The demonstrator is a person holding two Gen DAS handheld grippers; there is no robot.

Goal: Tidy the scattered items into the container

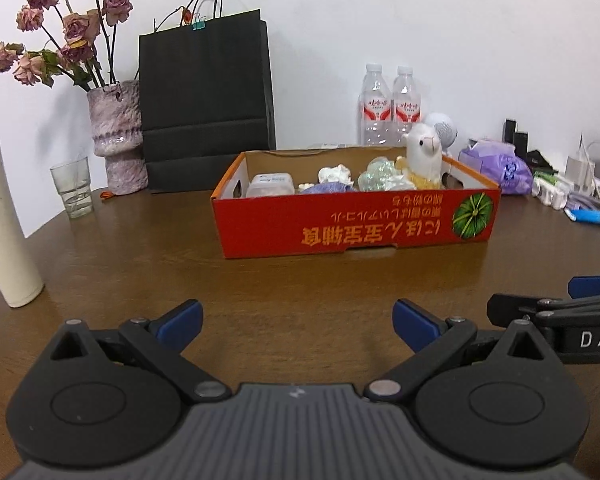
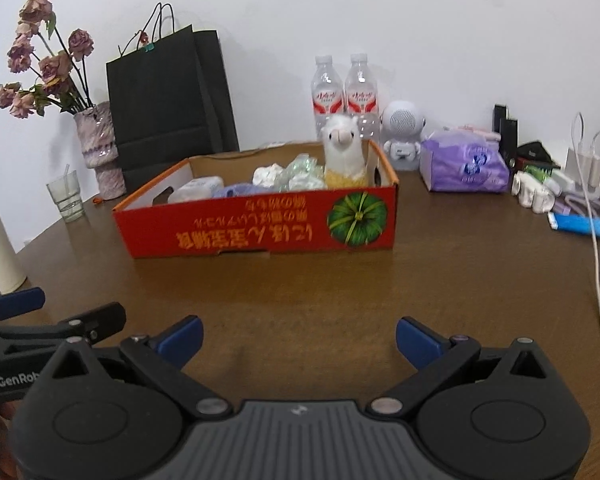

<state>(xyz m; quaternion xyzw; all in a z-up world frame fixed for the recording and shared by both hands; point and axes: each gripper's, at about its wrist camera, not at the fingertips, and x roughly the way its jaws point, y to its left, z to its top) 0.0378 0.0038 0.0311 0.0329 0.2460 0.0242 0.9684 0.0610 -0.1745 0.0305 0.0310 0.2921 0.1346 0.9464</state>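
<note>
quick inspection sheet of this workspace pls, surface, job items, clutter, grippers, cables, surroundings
surface: brown wooden table, bare in front of both grippers
job's things: red cardboard box holds plush alpaca, crumpled wrappers, white tub
clutter: purple tissue pack, blue tube, glass
grippers: left gripper open, empty; right gripper open, empty
cables: white cable trailing across table at right
surroundings: black paper bag, vase of dried roses, two water bottles, white wall

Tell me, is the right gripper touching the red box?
Apart. The right wrist view shows the open right gripper with a stretch of bare brown table between its fingertips and the red box.
</note>
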